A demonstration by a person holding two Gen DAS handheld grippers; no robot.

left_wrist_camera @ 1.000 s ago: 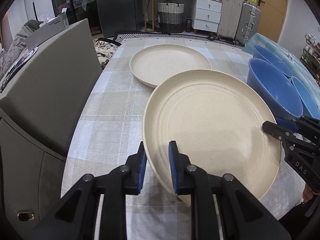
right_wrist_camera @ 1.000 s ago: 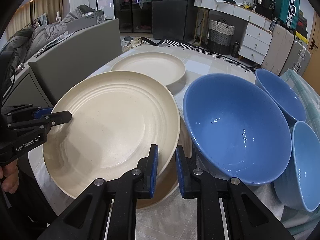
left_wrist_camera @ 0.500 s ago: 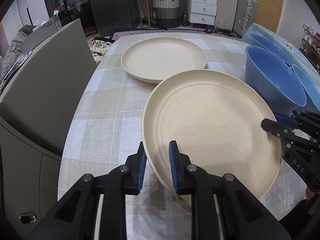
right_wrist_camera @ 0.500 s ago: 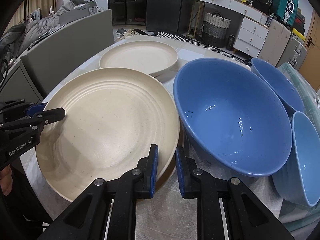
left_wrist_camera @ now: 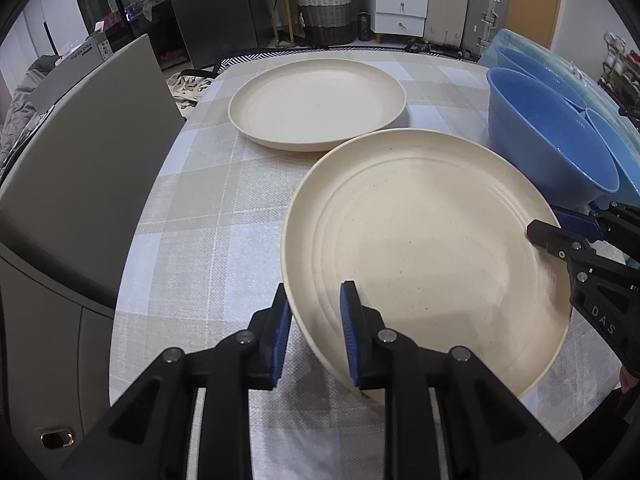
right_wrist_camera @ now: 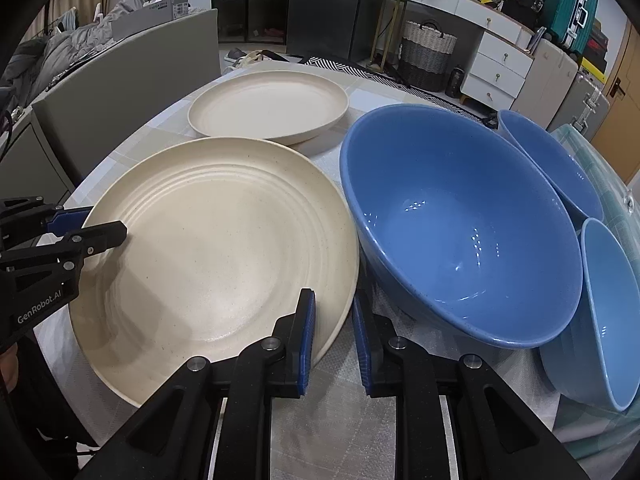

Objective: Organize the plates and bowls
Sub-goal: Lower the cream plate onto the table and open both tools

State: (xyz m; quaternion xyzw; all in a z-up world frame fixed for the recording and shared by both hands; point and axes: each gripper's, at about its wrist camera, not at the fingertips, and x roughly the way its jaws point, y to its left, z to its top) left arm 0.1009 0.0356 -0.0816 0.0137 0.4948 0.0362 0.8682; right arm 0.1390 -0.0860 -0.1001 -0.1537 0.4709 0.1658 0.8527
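Table (left_wrist_camera: pixel 208 216) appears lower; both grippers still grip plate (left_wrist_camera: pixel 420 248).

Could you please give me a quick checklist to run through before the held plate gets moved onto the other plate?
1. Left gripper clamped on the near plate rim: ok.
2. Right gripper clamped on the opposite rim: ok.
3. Near plate clear of the tablecloth: cannot tell; it tilts, its underside is hidden.
4. Far plate empty and flat to receive it: ok.
5. Path between the two plates free of objects: ok.
6. Gap to the big blue bowl: not ok; its rim sits right beside the plate and the right gripper.
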